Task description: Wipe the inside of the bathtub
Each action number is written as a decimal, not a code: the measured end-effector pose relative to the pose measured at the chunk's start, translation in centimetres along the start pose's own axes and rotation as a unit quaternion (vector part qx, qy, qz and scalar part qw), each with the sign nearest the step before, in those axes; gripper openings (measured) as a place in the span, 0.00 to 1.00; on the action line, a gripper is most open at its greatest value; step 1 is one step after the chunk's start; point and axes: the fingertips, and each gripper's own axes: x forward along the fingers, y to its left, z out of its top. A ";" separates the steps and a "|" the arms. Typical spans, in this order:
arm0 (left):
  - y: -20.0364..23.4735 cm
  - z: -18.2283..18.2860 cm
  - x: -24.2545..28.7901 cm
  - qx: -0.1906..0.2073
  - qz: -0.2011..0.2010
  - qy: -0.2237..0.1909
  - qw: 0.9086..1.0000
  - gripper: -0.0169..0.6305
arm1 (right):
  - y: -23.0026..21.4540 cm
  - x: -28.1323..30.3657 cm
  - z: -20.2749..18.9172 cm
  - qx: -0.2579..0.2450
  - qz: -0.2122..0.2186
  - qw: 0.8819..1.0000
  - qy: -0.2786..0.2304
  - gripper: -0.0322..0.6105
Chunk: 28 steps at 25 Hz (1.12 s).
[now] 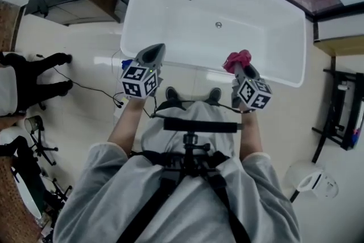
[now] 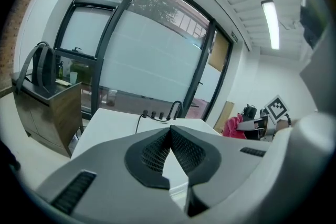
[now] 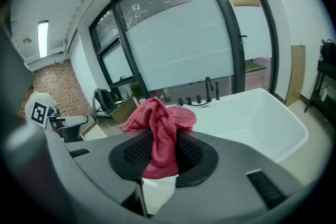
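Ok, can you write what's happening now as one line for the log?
left tongs: shut, empty | right tongs: shut on red cloth | bathtub: cloth not yet inside

Both bare forearms (image 1: 128,122) stretch forward, level. The grey two-jaw left gripper (image 1: 152,53) points to twelve o'clock, jaws pressed together, empty. At its three o'clock, the matching grey right gripper (image 1: 244,69) clamps a crumpled red cloth (image 1: 238,58).

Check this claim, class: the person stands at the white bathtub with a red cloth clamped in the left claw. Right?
Wrong claw. The right gripper view shows the red cloth clamped in the right claw; the left claw is shut on nothing. The person does stand at the white bathtub.
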 end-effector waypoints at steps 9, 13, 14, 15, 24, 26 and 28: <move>-3.8 -0.2 3.0 -0.007 0.042 -0.010 0.999 0.04 | -6.1 -0.3 2.1 -0.023 0.016 1.000 0.008 0.21; -6.3 -0.5 4.0 -0.012 0.059 -0.005 0.998 0.04 | -8.8 -0.4 2.6 -0.031 0.033 0.999 0.016 0.21; -6.8 -0.4 4.3 -0.012 0.063 -0.004 0.998 0.04 | -9.3 -0.4 2.5 -0.033 0.038 0.999 0.018 0.21; -7.2 -0.3 4.4 -0.011 0.066 -0.002 0.998 0.04 | -9.6 -0.2 2.4 -0.036 0.041 0.998 0.019 0.21; -8.3 -0.3 3.5 0.008 0.089 0.015 0.996 0.04 | -10.5 0.4 0.9 -0.036 0.060 0.997 0.026 0.21; -8.2 -0.4 3.3 0.009 0.090 0.018 0.996 0.04 | -10.5 0.2 0.6 -0.034 0.060 0.997 0.026 0.21; -8.3 -0.4 3.2 0.008 0.089 0.020 0.996 0.04 | -10.6 -0.1 0.5 -0.032 0.059 0.997 0.026 0.21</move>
